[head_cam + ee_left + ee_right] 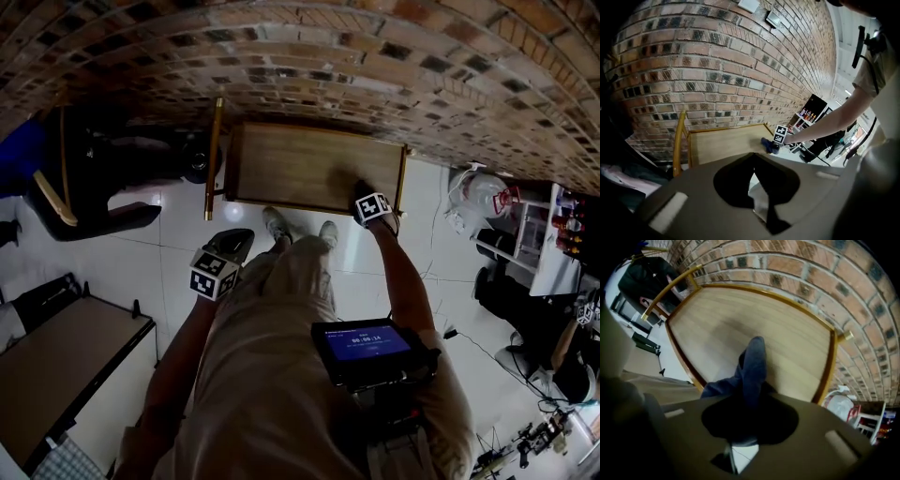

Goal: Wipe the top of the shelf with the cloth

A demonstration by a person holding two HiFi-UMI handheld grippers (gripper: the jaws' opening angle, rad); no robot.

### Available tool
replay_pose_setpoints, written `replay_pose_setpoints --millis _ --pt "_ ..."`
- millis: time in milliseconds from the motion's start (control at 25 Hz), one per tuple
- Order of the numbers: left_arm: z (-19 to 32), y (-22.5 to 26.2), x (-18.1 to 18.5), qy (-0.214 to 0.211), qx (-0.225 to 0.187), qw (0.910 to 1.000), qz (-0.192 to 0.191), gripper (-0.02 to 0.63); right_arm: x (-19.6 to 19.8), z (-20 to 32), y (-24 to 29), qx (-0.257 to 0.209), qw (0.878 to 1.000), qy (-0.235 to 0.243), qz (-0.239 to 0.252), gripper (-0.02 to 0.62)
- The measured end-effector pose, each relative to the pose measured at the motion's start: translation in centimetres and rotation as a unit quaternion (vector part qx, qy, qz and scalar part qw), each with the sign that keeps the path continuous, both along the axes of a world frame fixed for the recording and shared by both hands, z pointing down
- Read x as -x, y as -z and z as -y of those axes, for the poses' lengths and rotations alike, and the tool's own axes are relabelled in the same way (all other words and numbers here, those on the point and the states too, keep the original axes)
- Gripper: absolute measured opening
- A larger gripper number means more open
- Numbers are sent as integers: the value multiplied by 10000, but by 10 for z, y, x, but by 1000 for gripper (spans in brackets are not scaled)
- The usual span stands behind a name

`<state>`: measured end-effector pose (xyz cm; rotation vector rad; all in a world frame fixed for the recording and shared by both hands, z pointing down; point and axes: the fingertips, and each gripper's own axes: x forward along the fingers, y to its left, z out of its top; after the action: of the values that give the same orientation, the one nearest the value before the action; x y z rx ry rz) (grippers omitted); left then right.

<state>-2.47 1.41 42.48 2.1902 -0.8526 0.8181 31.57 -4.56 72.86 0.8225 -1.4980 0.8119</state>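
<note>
The shelf's wooden top (300,164) stands against the brick wall, framed by a brass rim. A dark blue cloth (752,363) lies bunched on the wood near the front right corner, and my right gripper (751,397) is shut on it, pressing it down. In the head view that right gripper (372,208) is over the shelf's right front edge, with the cloth (360,190) showing just beyond it. My left gripper (221,264) hangs in front of the shelf over the white floor, its jaws together with nothing in them. From the left gripper view, the cloth (768,144) and shelf top (724,143) lie ahead.
A brick wall (375,66) runs behind the shelf. A brass rail (214,159) stands at its left end, with dark bags (103,178) beyond. A white plastic bag (483,199) and a rack of bottles (555,223) are at the right. A table (66,361) is at lower left.
</note>
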Motion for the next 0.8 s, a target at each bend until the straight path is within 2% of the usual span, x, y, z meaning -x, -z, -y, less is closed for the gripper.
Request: replay_pose_setpoints --millis 120,200,320,440,560,680,800 --pt "-9 5 -23 95 19 10000 -16 5 -31 -7 -1 98 9989 -142 -440 80" --pt "-18 11 -41 165 24 9998 -61 5 -41 -9 7 15 9983 -301 -504 80" --pt "-34 24 -61 233 2 9997 -103 5 -37 -7 39 -410 9965 -722 -77 80" --pt "-48 26 -63 482 41 9988 -71 5 -34 -11 75 -762 9918 -985 290 80" --pt "-54 24 -55 778 68 9969 -5 5 -23 -16 98 -1040 9872 -881 824 80" --pt "-58 23 -39 1052 23 9944 14 5 -16 -41 105 -1004 9858 -792 1086 80" --pt "-63 19 -21 1130 -66 9936 33 5 7 -65 119 -962 9845 -555 1355 80"
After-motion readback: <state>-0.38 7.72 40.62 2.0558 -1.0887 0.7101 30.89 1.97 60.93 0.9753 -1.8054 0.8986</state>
